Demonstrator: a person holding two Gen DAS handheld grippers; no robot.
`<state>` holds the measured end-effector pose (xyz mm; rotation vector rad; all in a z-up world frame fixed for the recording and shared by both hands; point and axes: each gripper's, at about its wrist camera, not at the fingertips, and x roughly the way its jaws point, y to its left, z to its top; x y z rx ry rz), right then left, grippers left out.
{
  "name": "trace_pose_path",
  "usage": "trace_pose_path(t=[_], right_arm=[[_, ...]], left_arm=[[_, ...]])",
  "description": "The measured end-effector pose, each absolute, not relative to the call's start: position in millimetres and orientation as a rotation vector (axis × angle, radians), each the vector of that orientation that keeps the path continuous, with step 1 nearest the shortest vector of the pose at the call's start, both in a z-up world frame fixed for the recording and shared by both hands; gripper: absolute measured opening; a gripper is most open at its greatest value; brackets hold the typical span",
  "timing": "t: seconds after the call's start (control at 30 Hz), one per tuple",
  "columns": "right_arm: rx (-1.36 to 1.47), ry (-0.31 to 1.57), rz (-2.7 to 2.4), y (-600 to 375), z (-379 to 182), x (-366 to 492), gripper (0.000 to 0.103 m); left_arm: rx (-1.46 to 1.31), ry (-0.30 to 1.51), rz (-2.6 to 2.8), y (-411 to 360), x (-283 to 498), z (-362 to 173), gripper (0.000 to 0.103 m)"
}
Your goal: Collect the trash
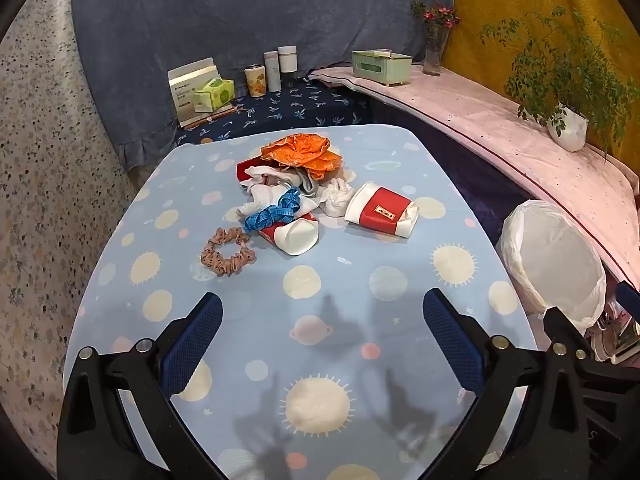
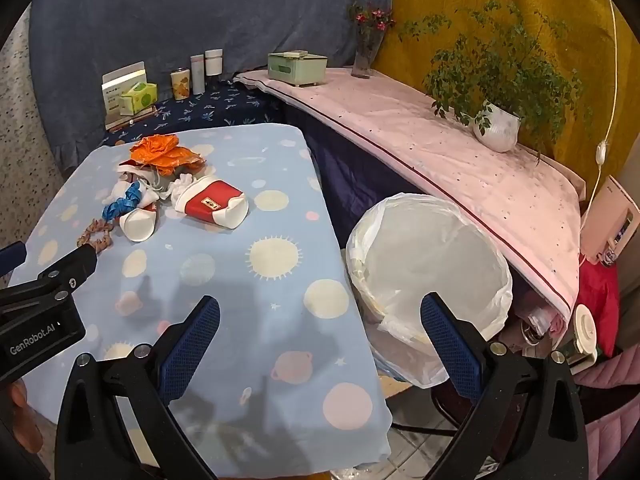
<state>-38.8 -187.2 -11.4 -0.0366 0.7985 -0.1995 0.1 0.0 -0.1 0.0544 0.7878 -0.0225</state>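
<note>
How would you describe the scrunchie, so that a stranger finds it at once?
Look at the table under the blue planet-print cloth, at the pile of trash in its middle. The scrunchie lies at the pile's near-left edge, beside a crushed cup. It alone is a pinkish-brown ruffled fabric ring with an open centre.

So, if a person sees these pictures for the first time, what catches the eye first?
Probably the heap of litter in the middle of the blue tablecloth: a crumpled orange bag, two crushed red-and-white paper cups and a blue measuring tape. Next, the bin with a white liner, standing open just off the table's right edge. Both grippers hang open, holding nothing.
</note>
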Motion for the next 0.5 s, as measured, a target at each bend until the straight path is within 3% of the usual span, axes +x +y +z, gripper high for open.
trace_pose_path(t=[0.5], right_arm=[[-0.032, 0.796, -0.2, -189.6, -7.9, -40.0, 0.096]], left_arm=[[0.058, 0.785, -0.028, -2.8, 0.4, 2.0, 0.096]])
